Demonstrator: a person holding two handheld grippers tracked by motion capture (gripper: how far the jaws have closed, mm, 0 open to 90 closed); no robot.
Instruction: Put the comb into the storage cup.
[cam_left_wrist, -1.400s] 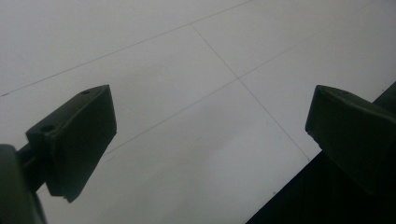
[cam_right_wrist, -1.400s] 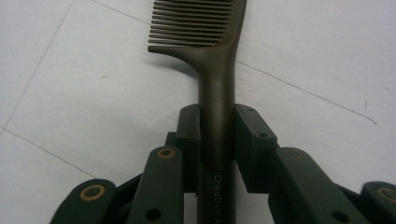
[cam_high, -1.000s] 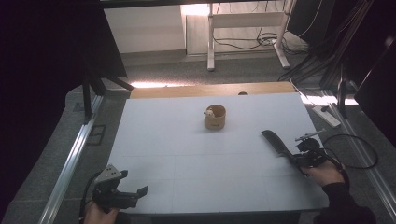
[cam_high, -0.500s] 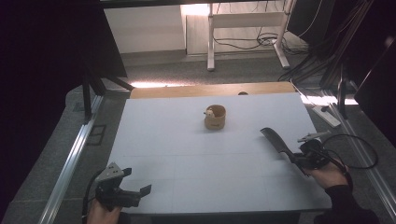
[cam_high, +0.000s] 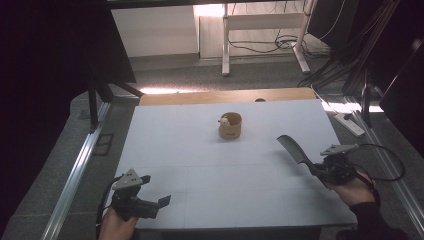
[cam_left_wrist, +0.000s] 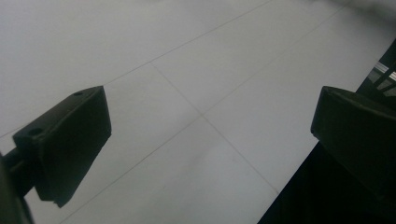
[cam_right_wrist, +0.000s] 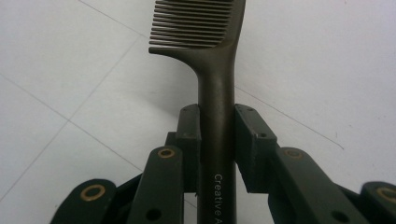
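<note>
A dark comb (cam_high: 294, 149) (cam_right_wrist: 205, 42) sticks out up and to the left from my right gripper (cam_high: 320, 167) (cam_right_wrist: 217, 123) at the table's right side. Both jaws of that gripper press on the comb's handle, with the teeth pointing away from me. A small round wooden cup (cam_high: 230, 125) with a pale thing inside stands upright at the middle of the white table (cam_high: 200, 165). Over the table's near left corner my left gripper (cam_high: 160, 202) (cam_left_wrist: 205, 126) is open, with bare table between its jaws.
The near edge of the table runs just under the left gripper, with dark floor beyond it. A metal rail (cam_high: 75, 175) lines the left side. A white desk frame (cam_high: 260, 22) and cables (cam_high: 350, 50) lie on the floor behind the table.
Both hands have shifted slightly: the left gripper edged right along the near edge, and the right gripper with the comb rose a little.
</note>
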